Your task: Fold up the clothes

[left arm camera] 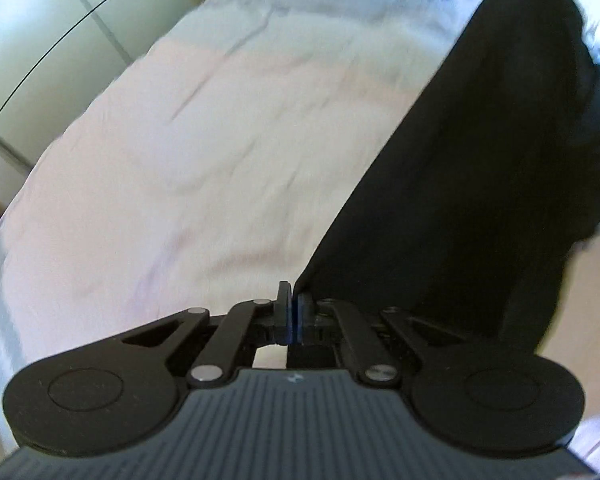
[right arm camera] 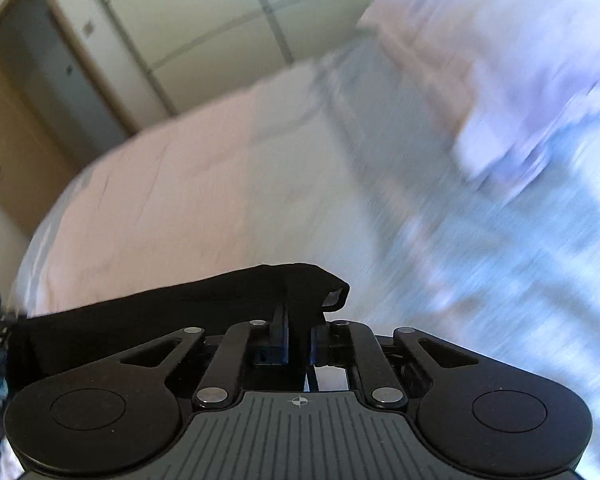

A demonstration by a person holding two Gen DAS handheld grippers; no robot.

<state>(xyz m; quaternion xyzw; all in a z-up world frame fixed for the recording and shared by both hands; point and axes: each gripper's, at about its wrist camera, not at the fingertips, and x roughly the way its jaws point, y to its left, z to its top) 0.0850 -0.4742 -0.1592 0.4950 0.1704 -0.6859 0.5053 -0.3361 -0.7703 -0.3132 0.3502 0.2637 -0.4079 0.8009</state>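
Observation:
A black garment [left arm camera: 480, 168] hangs stretched in the air above a bed with a pale pink sheet [left arm camera: 188, 168]. My left gripper [left arm camera: 295, 312] is shut on one corner of it, and the cloth rises from the jaws up to the top right. In the right wrist view my right gripper [right arm camera: 298, 340] is shut on another corner of the black garment [right arm camera: 188, 308], which trails off to the left. The bed sheet [right arm camera: 204, 200] lies below it. Both views are blurred by motion.
Pale wardrobe doors [left arm camera: 32, 40] stand beyond the bed's left side. In the right wrist view there are wardrobe panels [right arm camera: 204, 20], a wooden door [right arm camera: 24, 132] at the left, and crumpled white bedding [right arm camera: 500, 80] at the right.

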